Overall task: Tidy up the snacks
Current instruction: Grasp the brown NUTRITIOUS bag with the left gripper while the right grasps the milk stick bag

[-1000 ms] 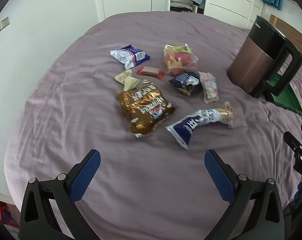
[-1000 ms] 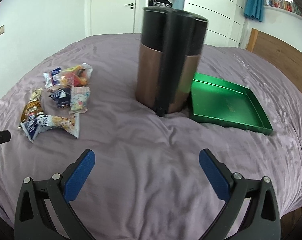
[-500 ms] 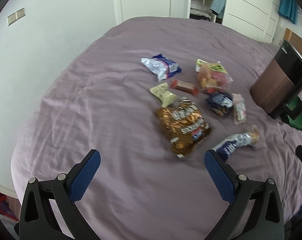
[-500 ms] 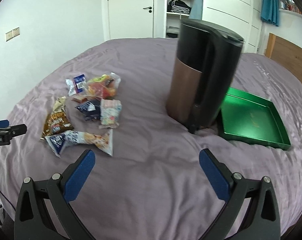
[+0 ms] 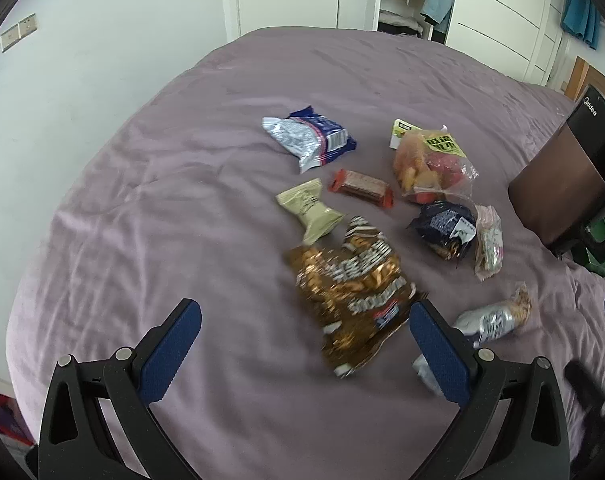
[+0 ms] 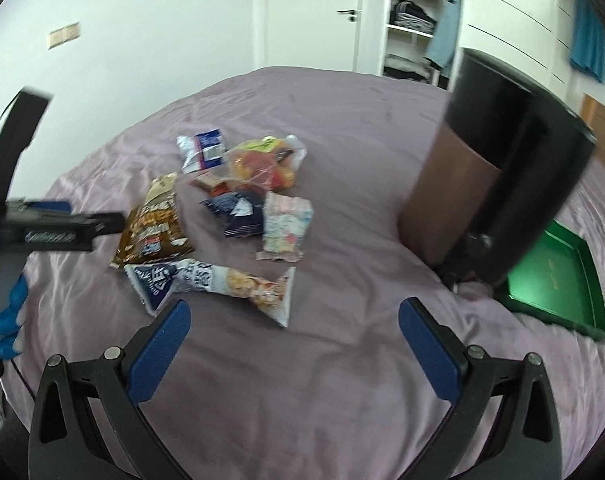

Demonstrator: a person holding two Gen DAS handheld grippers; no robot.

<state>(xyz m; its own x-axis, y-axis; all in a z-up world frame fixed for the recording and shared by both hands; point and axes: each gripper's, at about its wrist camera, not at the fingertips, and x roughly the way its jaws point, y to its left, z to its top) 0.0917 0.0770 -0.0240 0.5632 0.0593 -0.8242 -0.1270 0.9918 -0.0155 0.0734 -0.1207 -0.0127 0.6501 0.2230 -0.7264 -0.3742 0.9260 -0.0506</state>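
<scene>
Left hand-held gripper (image 5: 304, 330) wide, empty, above gold snack bag (image 5: 352, 286). Right hand-held gripper (image 6: 294, 330) wide, empty; green tray (image 6: 558, 284) at three o'clock.

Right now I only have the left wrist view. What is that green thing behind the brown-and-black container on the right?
Observer: It is a green tray, lying flat on the bed right beside the container. The part that shows holds nothing.
Operator: Is the right gripper carrying anything?
Observer: No. The right gripper has its jaws wide apart with nothing between them.
Operator: The long packet is partly hidden for me.
Observer: The long packet lies whole on the bed. Its dark blue end is next to the gold bag, and its flat sealed end points toward the container.
</scene>
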